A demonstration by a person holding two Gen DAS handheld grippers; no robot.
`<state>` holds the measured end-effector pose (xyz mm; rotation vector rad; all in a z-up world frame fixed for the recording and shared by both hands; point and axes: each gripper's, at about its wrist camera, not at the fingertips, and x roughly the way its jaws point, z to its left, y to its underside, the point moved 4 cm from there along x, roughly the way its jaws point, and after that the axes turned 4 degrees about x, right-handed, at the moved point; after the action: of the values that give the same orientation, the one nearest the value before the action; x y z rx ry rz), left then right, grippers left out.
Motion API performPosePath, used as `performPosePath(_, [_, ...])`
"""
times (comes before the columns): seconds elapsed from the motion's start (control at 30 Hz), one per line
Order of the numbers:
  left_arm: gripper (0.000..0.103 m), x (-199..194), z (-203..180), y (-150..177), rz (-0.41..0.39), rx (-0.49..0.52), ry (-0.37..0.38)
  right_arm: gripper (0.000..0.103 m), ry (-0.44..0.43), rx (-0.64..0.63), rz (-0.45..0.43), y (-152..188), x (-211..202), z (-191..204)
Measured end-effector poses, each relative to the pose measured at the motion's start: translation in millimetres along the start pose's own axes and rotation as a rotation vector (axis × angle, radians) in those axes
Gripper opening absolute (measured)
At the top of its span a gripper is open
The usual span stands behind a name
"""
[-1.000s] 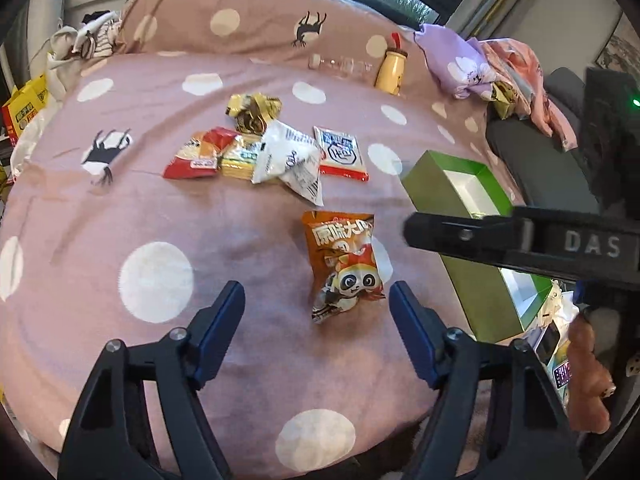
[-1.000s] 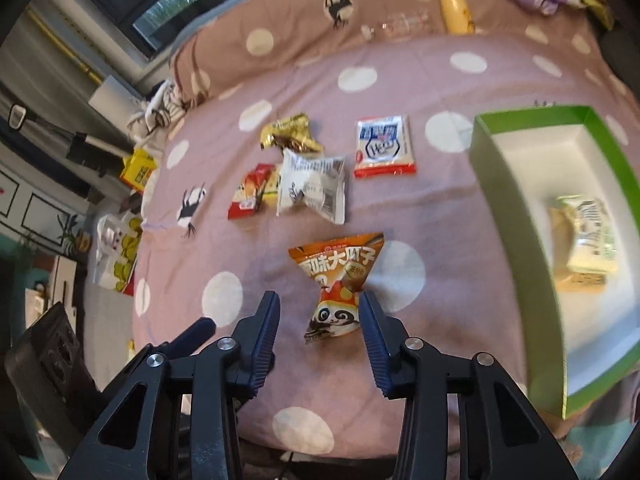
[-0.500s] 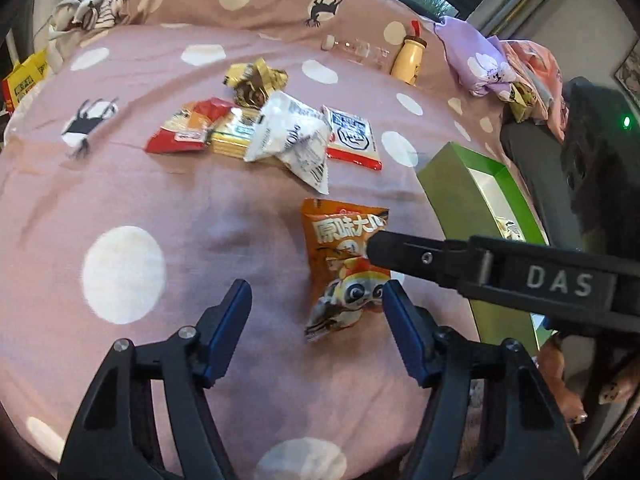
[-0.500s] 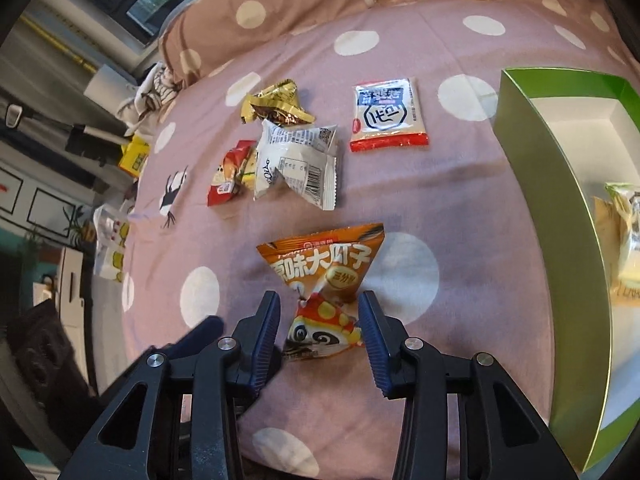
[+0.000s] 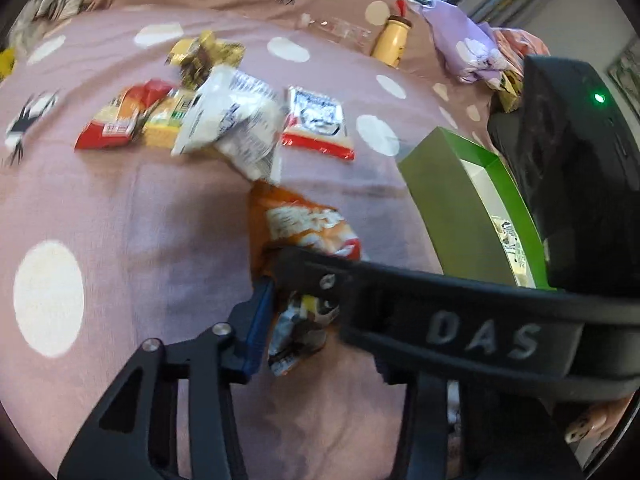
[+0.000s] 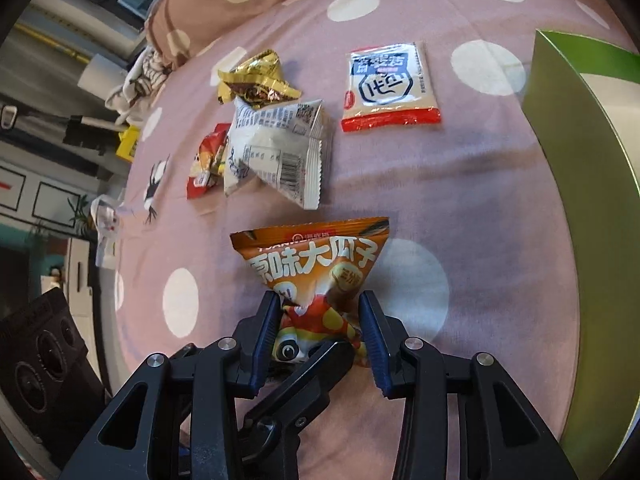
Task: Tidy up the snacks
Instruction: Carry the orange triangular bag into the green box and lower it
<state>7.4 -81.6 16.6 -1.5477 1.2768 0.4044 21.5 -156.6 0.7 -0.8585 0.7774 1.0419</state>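
The orange snack bag (image 6: 316,276) lies on the dotted pink bedspread (image 6: 480,184) and is pinched at its lower half by the blue pads of the right gripper (image 6: 320,320). The left gripper (image 5: 304,316) is closing about the same bag (only one of its pads (image 5: 258,320) is seen, touching the bag; the other is hidden). Beyond lie a white packet (image 6: 280,152) and a red-edged sachet (image 6: 388,88). The green box (image 6: 592,160) stands at the right.

bedspread (image 6: 472,184) (pink, dotted) | yellow bottle (image 5: 393,42) | lilac cloth (image 5: 468,50)
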Motion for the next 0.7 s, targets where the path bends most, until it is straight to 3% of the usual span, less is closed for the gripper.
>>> performPosePath(0.17, [0.038, -7, -6, -9, -0.023, -0.002, 0.000, 0.037, -0.034, -0.007, -0.038, -1, -10, 2])
performPosePath(0.3, [0.038, -21, -30, -20, -0.078, 0.074, 0.001, 0.037, -0.054, -0.021, -0.124, -2, -37, 1])
performPosePath(0.47, [0.038, -27, -62, -30, -0.131, 0.169, 0.049, 0.038, -0.041, 0.000, -0.250, -6, -78, -11])
performPosePath(0.7, [0.038, -15, -108, -48, -0.143, 0.291, 0.130, 0.038, -0.007, 0.076, -0.379, -15, -120, -45])
